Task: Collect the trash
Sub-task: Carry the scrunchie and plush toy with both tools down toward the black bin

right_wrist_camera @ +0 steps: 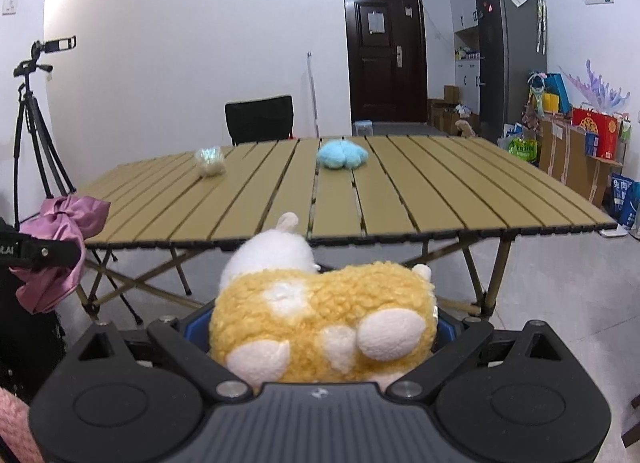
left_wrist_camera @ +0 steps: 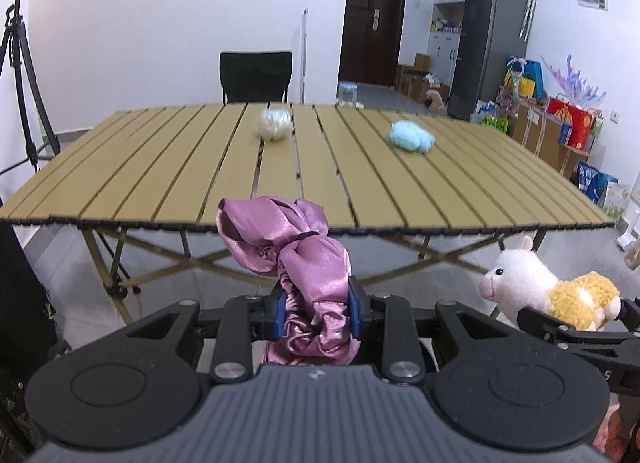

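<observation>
- Your left gripper (left_wrist_camera: 318, 311): jaws clamped on the pink satin cloth (left_wrist_camera: 296, 263), held short of the table (left_wrist_camera: 160, 167).
- Your right gripper (right_wrist_camera: 320, 327): jaws clamped on the plush alpaca (right_wrist_camera: 320, 323).
- Blue plush (left_wrist_camera: 412, 137) and white ball (left_wrist_camera: 275, 124) lie on the table's far half.

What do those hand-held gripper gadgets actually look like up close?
Each hand-held gripper, left and right, is matte black plastic: a ribbed grey-black body, two round discs at the sides, and angular linkage arms with silver bolts. The fingers carry blue pads. White lettering marks the side of each. No cables show. A fuzzy pink sleeve is just visible.
</observation>
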The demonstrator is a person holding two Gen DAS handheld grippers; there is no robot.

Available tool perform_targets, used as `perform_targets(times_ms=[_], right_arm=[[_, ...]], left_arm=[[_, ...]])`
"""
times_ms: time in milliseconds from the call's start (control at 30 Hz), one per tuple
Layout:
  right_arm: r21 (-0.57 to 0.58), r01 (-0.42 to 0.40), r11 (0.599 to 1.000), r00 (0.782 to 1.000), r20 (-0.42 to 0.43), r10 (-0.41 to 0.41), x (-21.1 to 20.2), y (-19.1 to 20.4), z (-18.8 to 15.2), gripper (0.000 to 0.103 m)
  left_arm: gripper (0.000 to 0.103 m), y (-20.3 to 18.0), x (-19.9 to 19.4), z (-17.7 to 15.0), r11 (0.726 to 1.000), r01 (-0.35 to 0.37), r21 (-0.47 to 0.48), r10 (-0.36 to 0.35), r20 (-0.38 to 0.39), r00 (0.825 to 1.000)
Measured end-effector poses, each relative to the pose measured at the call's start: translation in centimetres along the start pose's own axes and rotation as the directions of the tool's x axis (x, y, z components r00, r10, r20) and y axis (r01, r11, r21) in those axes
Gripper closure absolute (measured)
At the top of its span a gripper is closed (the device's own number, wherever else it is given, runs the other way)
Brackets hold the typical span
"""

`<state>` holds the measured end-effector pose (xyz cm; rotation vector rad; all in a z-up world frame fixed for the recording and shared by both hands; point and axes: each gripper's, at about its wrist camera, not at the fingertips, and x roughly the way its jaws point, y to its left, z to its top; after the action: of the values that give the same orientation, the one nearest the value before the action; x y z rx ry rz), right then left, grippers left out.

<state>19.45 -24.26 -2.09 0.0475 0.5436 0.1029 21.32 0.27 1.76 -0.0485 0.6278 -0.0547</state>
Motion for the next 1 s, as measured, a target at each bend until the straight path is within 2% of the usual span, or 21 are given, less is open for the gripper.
perform_targets(times_ms=[233, 533, 1000], right_arm=[[0.006, 0.011, 1.0, 0.998, -0.064, -0.011, 1.2, -0.3, -2.1, 0.005], [0.017, 0.02, 1.0, 0.99, -0.139, -0.017, 3.3, -0.8, -4.4, 0.005], [0.038, 0.054, 0.998, 0.973, -0.228, -0.044, 6.8, -2.4, -7.4, 0.005]], left_arm=[[0.074, 0.9, 2.1, -2.5, 1.0, -0.015, -0.001, 0.015, -0.079, 0.997], [0.074, 1.7, 5.1, -5.8, 1.0, -0.031, 0.003, 0.031, -0.177, 0.984], [0.074, 2.3, 10.0, -9.1, 0.999, -0.053, 0.003, 0.051, -0.309, 0.95]])
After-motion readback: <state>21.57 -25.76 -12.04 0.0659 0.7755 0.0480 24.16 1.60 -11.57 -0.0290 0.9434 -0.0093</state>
